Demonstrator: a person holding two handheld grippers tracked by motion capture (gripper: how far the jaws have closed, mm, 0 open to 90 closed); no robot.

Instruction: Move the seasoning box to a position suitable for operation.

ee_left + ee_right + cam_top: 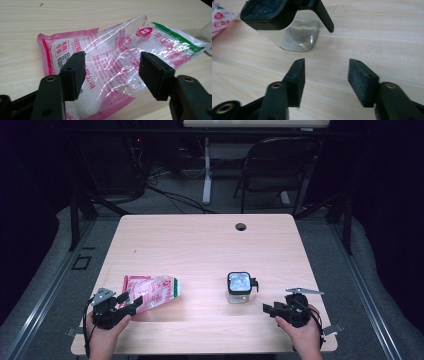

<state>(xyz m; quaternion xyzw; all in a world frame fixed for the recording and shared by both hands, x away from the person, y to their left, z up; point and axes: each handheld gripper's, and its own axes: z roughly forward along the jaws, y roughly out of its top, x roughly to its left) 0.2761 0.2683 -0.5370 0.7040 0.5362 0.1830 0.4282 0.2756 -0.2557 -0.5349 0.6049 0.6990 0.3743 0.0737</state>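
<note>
Left gripper (131,304), jaws wide and gripping nothing, straddles the crinkled pink-and-clear plastic bag of white granules (152,292) at the tabletop's (200,245) seven o'clock; right gripper (270,310), equally open and empty, faces the black-lidded clear jar (239,287) at five o'clock.

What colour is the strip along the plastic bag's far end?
Green, on the clear pink-printed plastic bag; left gripper view shows it best.

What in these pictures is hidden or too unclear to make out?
- Bag: near end cut off by the bottom edge behind the left hand-held gripper in the left gripper view; print too small to read.
- Jar: top cut off by the right gripper view's upper edge; contents unclear.
- Right hand-held gripper: small in the high view.
</note>
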